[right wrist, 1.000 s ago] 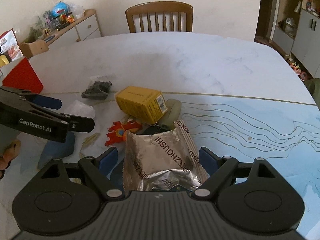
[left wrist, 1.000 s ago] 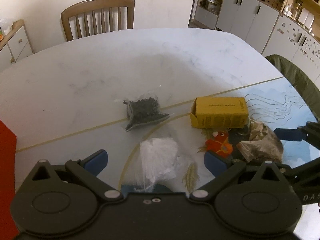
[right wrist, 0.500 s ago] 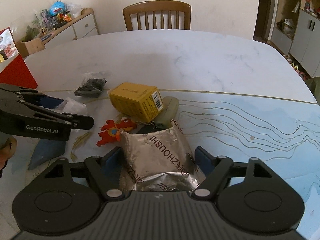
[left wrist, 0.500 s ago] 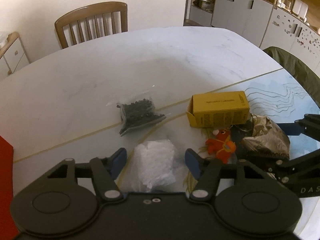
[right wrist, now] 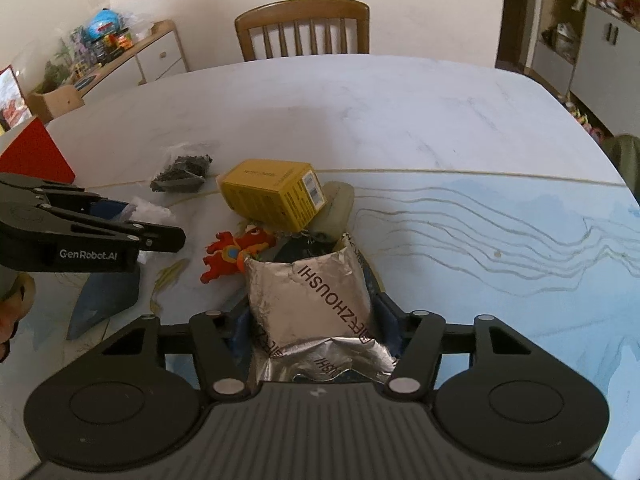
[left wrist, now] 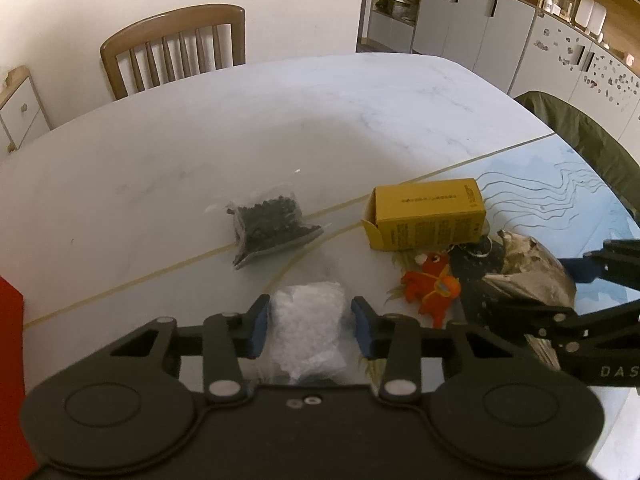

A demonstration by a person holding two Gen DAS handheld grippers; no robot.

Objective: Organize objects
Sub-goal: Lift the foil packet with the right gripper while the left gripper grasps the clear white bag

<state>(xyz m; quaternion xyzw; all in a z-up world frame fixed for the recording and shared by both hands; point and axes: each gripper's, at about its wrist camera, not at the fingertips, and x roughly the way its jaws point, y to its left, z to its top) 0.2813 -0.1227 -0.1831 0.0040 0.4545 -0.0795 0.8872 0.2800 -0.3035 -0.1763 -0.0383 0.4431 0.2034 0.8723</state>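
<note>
Your left gripper (left wrist: 307, 326) has its blue pads against both sides of the clear bag of white material (left wrist: 308, 332), clamped on it low over the table (left wrist: 168, 152). Your right gripper (right wrist: 312, 320) is closed on the silver foil pouch (right wrist: 308, 300); its pads press the pouch's two edges and the foil buckles between them.

Readable writing: the pouch shows "ERZHOUSHI" in dark capitals running along its length. The side of your left gripper reads "GenRobot.AI" in the right wrist view. The right gripper's side shows "DAS" at the left wrist view's edge, the rest cut off.

The yellow carton (right wrist: 276, 194) lies on its side with a barcode label on one end; its other print is too small to read. The orange toy figure (left wrist: 432, 288) lies just in front of it. The bag of dark pellets (left wrist: 272, 228) lies apart, further left.
</note>
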